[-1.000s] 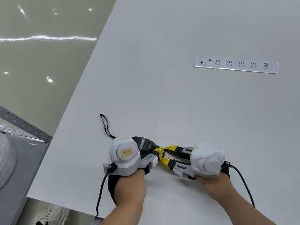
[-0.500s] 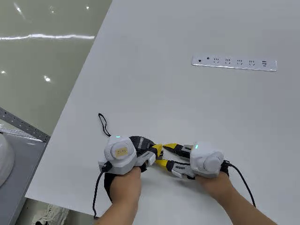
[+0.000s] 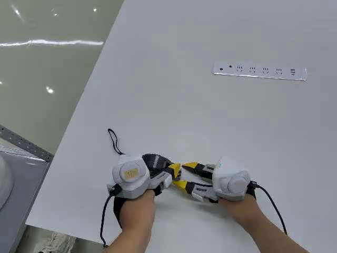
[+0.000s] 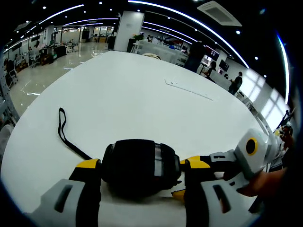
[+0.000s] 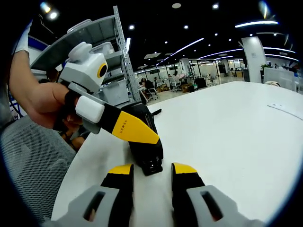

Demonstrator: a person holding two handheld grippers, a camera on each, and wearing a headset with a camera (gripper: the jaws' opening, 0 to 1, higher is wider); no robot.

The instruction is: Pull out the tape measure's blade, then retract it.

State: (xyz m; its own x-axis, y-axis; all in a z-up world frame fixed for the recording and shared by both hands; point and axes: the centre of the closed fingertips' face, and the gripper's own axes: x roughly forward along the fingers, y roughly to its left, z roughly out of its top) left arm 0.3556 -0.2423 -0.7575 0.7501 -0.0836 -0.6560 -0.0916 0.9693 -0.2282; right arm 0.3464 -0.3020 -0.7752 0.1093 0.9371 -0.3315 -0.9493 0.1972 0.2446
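Left side: the left claw is squeezed tight on the tape measure. One yellow tip presses on each side of it.
Task thing: the tape measure is black and round. It sits right between the left claw's two tips and rests on the table.
Right side: the right claw has its two yellow tips spread apart, not squeezing. The front end of the tape measure pokes in between these tips. I cannot tell if they touch it.
Both claws: they point at each other, tip to tip, very near.
Blade: I cannot tell if any of it is out.
String: a thin black strap comes off the tape measure. It lies in a loop on the table, past the left claw and out to its left.
Far away: a long white power strip lies flat, well in front of both claws, more on the right claw's side.
Holding: the left hand is just behind the left claw, and the right hand is just behind the right claw.
Wire: a black cable runs back from the right claw.
Behind: in the right gripper view, a grey shelf stands past the left claw, off the table.
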